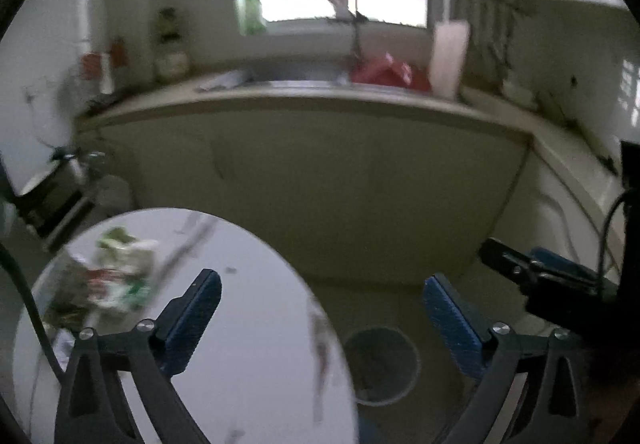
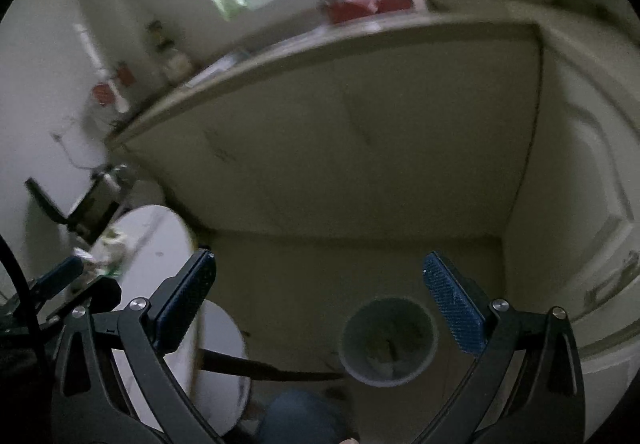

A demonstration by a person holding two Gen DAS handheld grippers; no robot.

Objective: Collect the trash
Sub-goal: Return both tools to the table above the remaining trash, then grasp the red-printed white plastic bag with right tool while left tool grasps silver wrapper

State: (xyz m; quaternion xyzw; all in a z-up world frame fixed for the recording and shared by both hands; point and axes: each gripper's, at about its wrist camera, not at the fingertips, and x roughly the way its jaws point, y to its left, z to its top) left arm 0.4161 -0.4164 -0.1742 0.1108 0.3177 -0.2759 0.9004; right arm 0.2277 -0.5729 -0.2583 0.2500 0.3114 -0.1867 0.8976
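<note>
A blurred heap of trash (image 1: 116, 276), green, red and white wrappers, lies on the left part of a round white table (image 1: 248, 324). A grey round bin (image 1: 380, 364) stands on the floor right of the table. My left gripper (image 1: 323, 278) hangs open and empty above the table's right edge. In the right wrist view the bin (image 2: 388, 340) sits below, with some scraps inside. My right gripper (image 2: 318, 257) is open and empty above the floor, left of the bin. The trash (image 2: 108, 248) and the table (image 2: 160, 244) show at the left.
A cream cabinet front (image 1: 320, 184) under a counter with a sink (image 1: 296, 78) and a red bag (image 1: 384, 72) fills the far side. White panelled doors (image 2: 580, 204) close the right. A lower round white surface (image 2: 224, 344) and a person's knee (image 2: 296, 420) are near the bin.
</note>
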